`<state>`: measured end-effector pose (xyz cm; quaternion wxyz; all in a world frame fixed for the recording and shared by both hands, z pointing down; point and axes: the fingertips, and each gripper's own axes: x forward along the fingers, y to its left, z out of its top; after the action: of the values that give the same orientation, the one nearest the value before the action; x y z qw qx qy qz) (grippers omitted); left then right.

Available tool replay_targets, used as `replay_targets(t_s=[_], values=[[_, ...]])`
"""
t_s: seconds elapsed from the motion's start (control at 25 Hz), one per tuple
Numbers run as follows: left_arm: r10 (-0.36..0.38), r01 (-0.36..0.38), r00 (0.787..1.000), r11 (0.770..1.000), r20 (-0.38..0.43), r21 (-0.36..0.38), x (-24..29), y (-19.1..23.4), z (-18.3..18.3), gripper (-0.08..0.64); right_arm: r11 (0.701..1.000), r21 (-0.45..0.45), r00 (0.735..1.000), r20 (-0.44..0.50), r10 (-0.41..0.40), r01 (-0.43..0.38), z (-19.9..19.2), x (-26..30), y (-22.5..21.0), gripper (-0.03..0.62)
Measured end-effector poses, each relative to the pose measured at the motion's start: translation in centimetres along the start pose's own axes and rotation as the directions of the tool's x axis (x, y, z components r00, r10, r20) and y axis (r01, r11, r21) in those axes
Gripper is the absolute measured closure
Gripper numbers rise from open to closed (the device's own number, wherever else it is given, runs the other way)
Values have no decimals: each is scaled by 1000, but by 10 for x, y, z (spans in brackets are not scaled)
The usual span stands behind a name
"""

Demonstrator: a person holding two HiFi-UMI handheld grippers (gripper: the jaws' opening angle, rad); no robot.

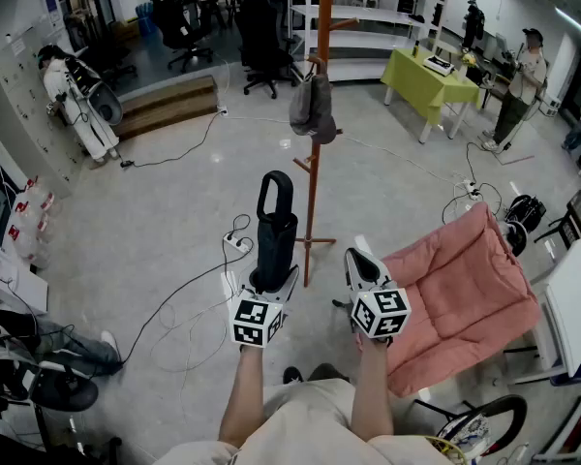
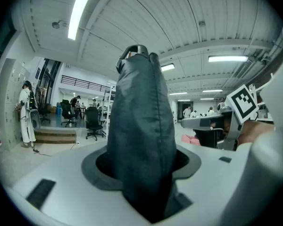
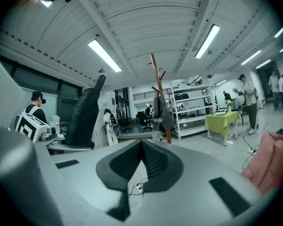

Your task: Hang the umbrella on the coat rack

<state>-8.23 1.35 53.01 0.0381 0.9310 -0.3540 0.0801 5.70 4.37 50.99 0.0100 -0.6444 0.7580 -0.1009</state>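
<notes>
Over at the left of the head view, a white power strip (image 1: pixel 237 243) is lying on the grey floor (image 1: pixel 165 211), just at nine o'clock from the umbrella (image 1: pixel 276 232). The left gripper (image 1: pixel 269 281) is clamping that umbrella by its lower end, its jaws standing wide around the dark sleeve and pressing on it. The umbrella is folded in the sleeve and is pointing toward twelve o'clock, with its loop handle at the far tip. It is staying clear of the coat rack (image 1: pixel 316 177), touching none of its pegs.

The rack's orange pole is rising just at one o'clock from the umbrella, and it is standing between the two grippers and a little beyond them. A grey bag (image 1: pixel 313 107) is hanging from the pole higher up. The right gripper (image 1: pixel 359 258) is hovering at three o'clock from the left one, its jaws resting together with nothing between them. A pink cushion (image 1: pixel 460 289) is lying at three o'clock from that gripper. A green table (image 1: pixel 421 77) is standing far off at one o'clock.
</notes>
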Motion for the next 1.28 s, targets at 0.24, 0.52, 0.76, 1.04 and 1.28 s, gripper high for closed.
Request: replay_targets(t_s=[0.24, 0.52, 0.76, 1.04, 1.28], values=[[-9, 9, 1000, 1000, 19, 9, 3, 0, 5, 308, 1000, -4, 1000, 8, -5, 5, 1, -1, -3, 589], [0, 0, 999, 1000, 38, -2, -6, -4, 8, 307, 998, -65, 1000, 21, -15, 16, 7, -9, -10, 589], [24, -24, 998, 1000, 50, -2, -3, 15, 20, 307, 995, -36, 996, 24, 90, -89, 13, 9, 2, 589], [50, -50, 998, 999, 48, 1, 17, 25, 25, 307, 982, -81, 985, -24, 171, -172, 11, 34, 5, 589], [48, -48, 998, 999, 47, -4, 39, 53, 24, 307, 989, -16, 989, -19, 148, -148, 6, 69, -9, 589]])
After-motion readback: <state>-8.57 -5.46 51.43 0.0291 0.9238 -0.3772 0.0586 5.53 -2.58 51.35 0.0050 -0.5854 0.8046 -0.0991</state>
